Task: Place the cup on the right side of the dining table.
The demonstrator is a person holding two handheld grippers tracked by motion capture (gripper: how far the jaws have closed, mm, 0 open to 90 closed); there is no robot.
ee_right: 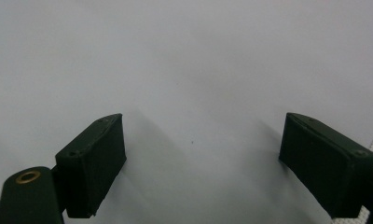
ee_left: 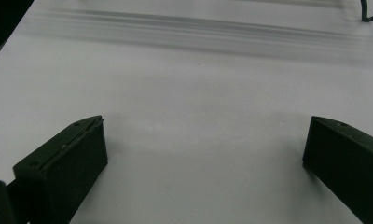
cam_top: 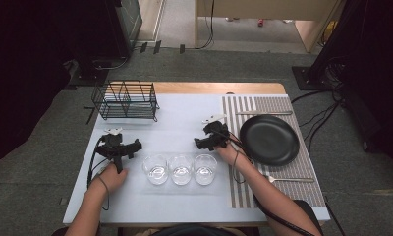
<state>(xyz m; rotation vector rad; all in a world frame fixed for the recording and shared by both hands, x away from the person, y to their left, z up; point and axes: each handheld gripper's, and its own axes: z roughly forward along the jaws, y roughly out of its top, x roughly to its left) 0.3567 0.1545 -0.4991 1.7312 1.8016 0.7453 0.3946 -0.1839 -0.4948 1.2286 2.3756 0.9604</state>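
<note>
3 glasses (cam_top: 181, 169) on white table (cam_top: 184, 118) | grey carpet | L gripper (cam_top: 120, 146) & R gripper (cam_top: 210, 137) jaws wide, empty

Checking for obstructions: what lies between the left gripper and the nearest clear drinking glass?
Bare white tabletop in the high view, between left gripper and leftmost clear drinking glass.

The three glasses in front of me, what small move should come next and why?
Probably lower the right tool toward the nearest glass, the right-hand one of the row. Both tools are open with only bare white table between their jaws, so nothing is held yet. That glass sits just below the right tool, and the wire rack stands at the far left.
</note>
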